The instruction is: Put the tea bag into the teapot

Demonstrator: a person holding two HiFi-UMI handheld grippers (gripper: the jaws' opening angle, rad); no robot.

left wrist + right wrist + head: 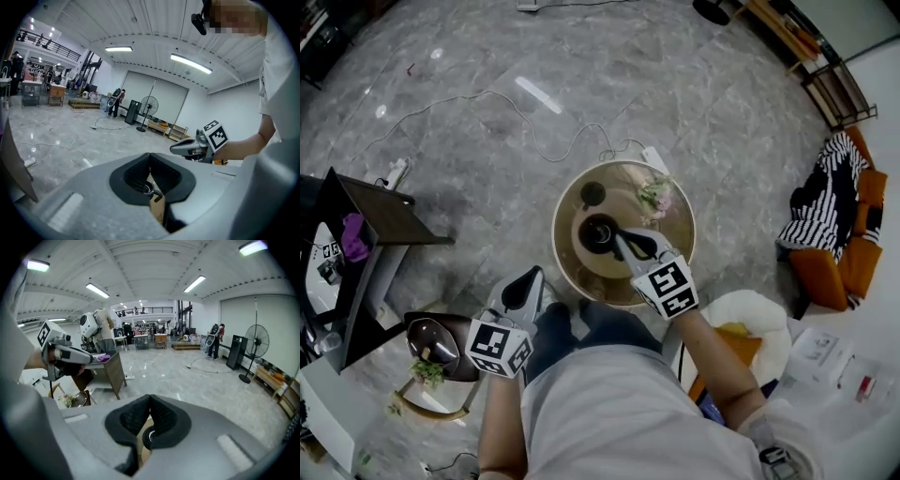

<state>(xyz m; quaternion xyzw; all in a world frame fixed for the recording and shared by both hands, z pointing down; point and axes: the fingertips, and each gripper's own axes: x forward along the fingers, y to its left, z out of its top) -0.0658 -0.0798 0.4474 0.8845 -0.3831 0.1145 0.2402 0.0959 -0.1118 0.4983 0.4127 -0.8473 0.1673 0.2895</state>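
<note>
person's shirt (609,412) filled the bottom of the head view, both forearms reaching forward from it. left gripper (530,274) was nearest, held low on the person's left, off the round table (677,246) and over the floor (675,75). its fingers (136,171) met at the tips, nothing pinched between them in the left gripper view. right gripper (621,239) reached further out over the table, fingertips above the teapot (592,234). its fingers (165,414) were also closed tip to tip, no load. through the gap behind the tips the right gripper view showed a dark round opening below.

teapot sat upright near the table's middle. tea bag: couldn't make it out in any view. a dark lid (592,194) lay on the table just beyond the teapot, apart from it. flowers (654,195) stood at the far right part of the table.

beyond the table, a white cable (502,97) snaked across the grey floor. off to the right stood an orange chair (844,267) with a striped cloth (825,211) draped on it. low on the left was a dark bowl (436,342).
</note>
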